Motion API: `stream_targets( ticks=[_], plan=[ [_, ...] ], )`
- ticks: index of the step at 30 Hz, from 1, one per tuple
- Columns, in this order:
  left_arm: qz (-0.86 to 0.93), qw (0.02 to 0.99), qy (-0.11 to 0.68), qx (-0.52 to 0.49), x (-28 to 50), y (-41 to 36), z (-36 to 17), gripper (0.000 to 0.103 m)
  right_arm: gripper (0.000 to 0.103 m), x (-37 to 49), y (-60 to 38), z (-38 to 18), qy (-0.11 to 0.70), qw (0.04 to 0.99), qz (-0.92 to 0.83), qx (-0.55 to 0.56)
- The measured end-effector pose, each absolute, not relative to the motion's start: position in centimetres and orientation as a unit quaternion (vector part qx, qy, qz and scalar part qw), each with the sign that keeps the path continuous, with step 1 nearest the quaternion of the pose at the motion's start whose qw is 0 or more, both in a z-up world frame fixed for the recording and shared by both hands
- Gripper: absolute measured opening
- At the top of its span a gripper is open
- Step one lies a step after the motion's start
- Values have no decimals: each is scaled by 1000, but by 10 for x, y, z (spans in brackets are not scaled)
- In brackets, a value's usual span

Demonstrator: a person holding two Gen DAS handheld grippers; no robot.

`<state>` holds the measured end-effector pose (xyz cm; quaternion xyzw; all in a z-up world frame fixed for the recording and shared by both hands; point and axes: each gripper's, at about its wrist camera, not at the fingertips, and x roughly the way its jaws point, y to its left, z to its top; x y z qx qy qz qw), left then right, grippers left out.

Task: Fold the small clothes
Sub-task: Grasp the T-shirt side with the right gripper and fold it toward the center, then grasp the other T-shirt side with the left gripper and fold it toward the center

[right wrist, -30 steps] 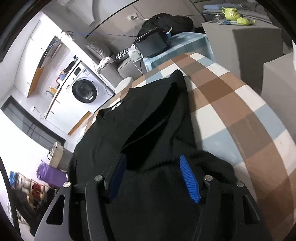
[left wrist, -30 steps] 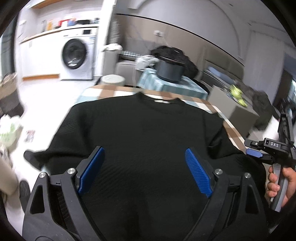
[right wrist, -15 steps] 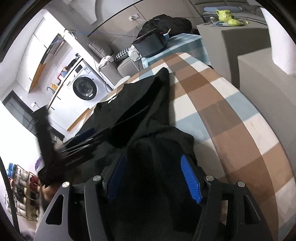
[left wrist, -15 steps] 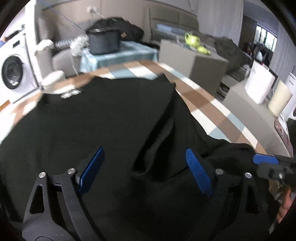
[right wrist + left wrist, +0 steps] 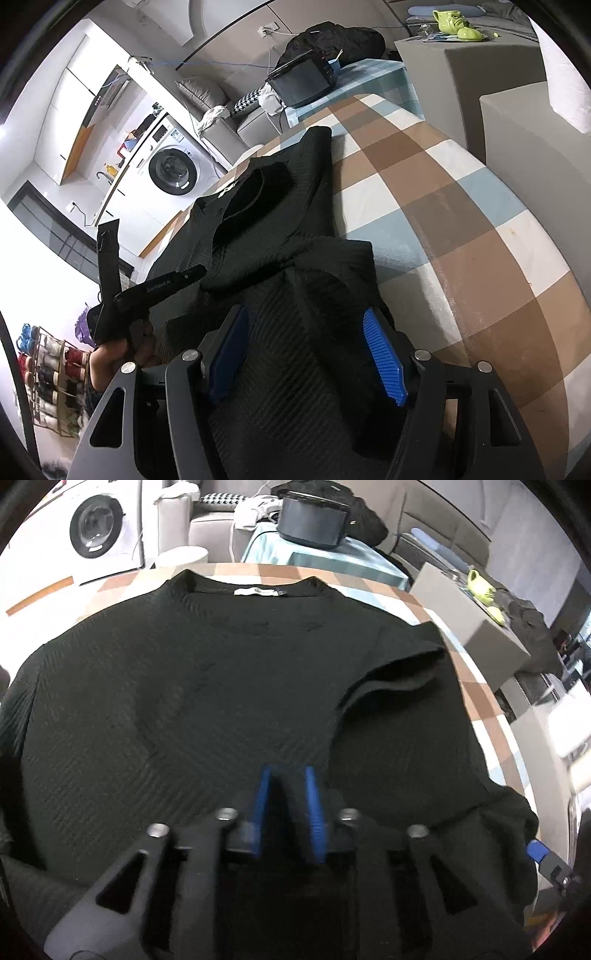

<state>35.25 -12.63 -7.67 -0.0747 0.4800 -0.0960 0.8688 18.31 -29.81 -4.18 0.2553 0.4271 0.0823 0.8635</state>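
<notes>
A black ribbed sweater (image 5: 184, 686) lies flat on the checked tablecloth (image 5: 476, 686), collar with white label (image 5: 256, 590) at the far side. Its right sleeve is folded in over the body (image 5: 399, 672). My left gripper (image 5: 287, 775) is shut on a pinch of the sweater's fabric near the hem. In the right wrist view the sweater (image 5: 273, 221) lies along the table's left side. My right gripper (image 5: 306, 325) is open, its blue pads astride the sweater's lower right corner. The left gripper's body (image 5: 155, 288) shows there too.
The checked tablecloth (image 5: 461, 229) lies bare to the right of the sweater. Grey boxes (image 5: 524, 118) stand beyond the table edge. A dark pot (image 5: 312, 528) on a blue-clothed stand and a washing machine (image 5: 96, 524) lie behind the table.
My left gripper has swung back to face the collar and closed from wide open onto the fabric. The right sleeve now lies folded onto the body. The right gripper stays open.
</notes>
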Motion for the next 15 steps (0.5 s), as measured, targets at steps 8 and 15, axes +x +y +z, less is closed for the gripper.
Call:
stream_targets(
  ticks=[8, 15],
  plan=[
    [-119, 888, 439, -67, 314, -117, -46, 47, 67, 181, -292, -35, 420, 872, 80, 239],
    [9, 914, 383, -132, 243, -3, -15, 81, 70, 181, -288, -25, 393, 882, 92, 241]
  ],
)
